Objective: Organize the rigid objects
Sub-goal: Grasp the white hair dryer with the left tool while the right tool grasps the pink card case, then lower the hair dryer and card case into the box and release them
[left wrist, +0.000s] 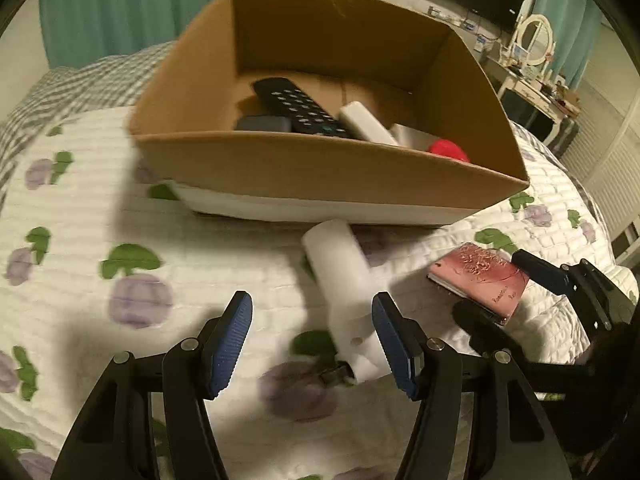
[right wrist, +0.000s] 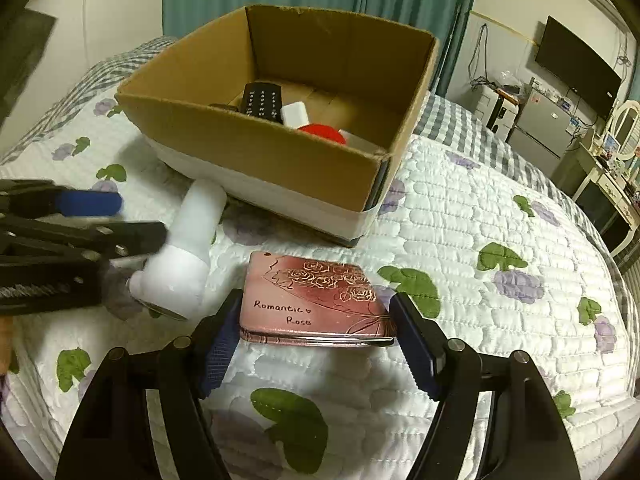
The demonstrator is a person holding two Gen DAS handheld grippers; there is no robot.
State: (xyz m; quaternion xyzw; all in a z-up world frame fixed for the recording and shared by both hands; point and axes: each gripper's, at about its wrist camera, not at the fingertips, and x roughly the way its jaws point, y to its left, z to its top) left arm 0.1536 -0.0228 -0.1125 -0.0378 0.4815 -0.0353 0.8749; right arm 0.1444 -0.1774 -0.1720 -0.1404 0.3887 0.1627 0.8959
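A cardboard box [left wrist: 304, 160] [right wrist: 256, 148] stands on the bed and holds a black remote [left wrist: 298, 106], white items and a red object [left wrist: 448, 150]. A white cylindrical device [left wrist: 344, 284] [right wrist: 184, 252] lies on the quilt in front of the box. My left gripper [left wrist: 312, 336] is open, its right pad next to the device's near end. A pink "Romantic Rose" tin [right wrist: 316, 300] [left wrist: 480, 280] lies flat on the quilt. My right gripper [right wrist: 316, 340] is open, with its fingers on either side of the tin's near end.
The bed has a white quilt with purple flowers [right wrist: 480, 240]. A grey checked blanket [left wrist: 80, 84] lies behind the box. Teal curtains, a wall TV [right wrist: 576, 68], a fridge and a dresser with a mirror [left wrist: 536, 40] stand at the right beyond the bed.
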